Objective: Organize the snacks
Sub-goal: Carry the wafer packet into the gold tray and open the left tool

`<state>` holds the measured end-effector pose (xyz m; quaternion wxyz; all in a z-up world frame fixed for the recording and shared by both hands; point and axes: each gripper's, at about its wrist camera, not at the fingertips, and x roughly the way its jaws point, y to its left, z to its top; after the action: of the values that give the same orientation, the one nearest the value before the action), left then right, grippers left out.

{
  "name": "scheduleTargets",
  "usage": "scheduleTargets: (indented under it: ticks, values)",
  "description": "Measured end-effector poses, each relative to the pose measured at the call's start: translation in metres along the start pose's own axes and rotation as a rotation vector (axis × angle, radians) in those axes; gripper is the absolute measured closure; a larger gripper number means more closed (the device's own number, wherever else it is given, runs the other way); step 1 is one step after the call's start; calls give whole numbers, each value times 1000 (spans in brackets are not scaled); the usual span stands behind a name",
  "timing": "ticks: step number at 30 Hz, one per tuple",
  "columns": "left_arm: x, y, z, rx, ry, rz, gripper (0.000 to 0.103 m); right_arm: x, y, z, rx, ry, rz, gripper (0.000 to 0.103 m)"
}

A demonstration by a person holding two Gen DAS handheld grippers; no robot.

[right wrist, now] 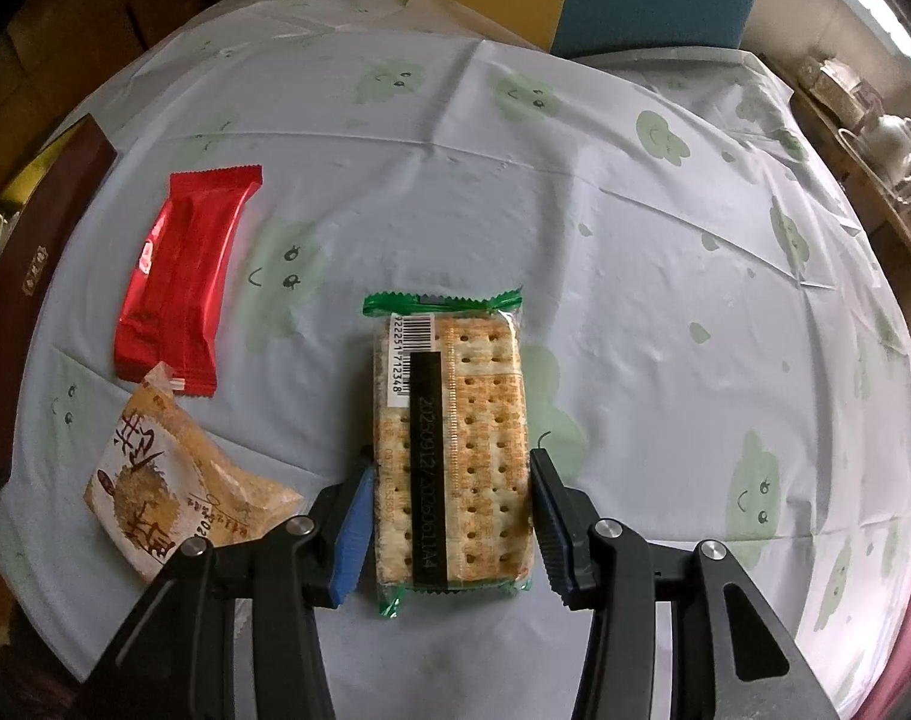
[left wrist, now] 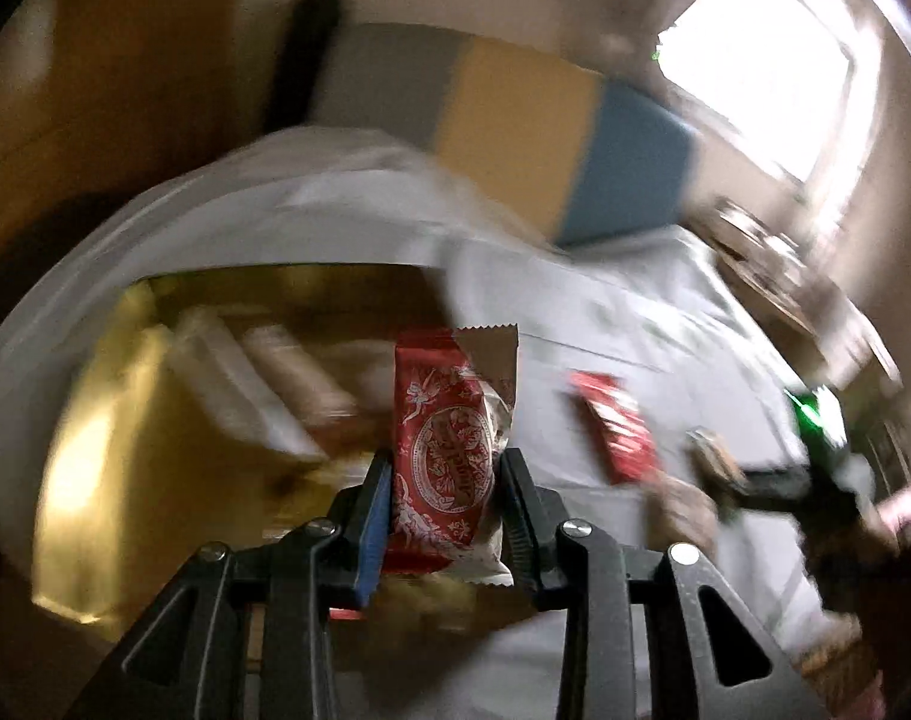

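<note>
Between blue ribbed pads (right wrist: 352,531), perforated crackers (right wrist: 452,444)

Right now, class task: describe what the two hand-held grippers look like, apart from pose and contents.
Both the left gripper and the right gripper are alike: black angular linkage arms with cut-out openings, silver round pivot bolts, one blue ribbed pad and one dark ribbed pad.

Red white-ornamented packet (left wrist: 449,456) — plain red wrapper (right wrist: 182,276) — pale-blue tablecloth (right wrist: 635,300) with green blobs
</note>
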<state>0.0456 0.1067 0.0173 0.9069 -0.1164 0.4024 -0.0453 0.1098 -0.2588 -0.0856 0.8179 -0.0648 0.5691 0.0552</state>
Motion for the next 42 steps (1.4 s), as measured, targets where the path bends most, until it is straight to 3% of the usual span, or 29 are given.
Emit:
scheduleTargets:
  ticks: [4,8,11,15,25,33,42]
  values:
    - [7,64,1,-198,44,78,68,0,0,0,-7,0,-4,54]
    - [13,103,-3,-350,64,100,68,0,2,0,-14,-2,-12,54]
    - [22,117,-4,-439,77,91,68,0,4,-1,-14,-4,-14,54]
    - [35,122,-7,-479,109,66,64,0,5,-1,-14,-5,-17,54]
    - [48,111,-12,-386,163,117,62,-1,6,-2,-16,-9,-23,54]
    - [30,73,-12,-195,101,201,62,-1,7,-2,-18,-9,-26,54]
    - [14,30,-13,-11,39,199,62,-1,2,0,2,-3,-16,51]
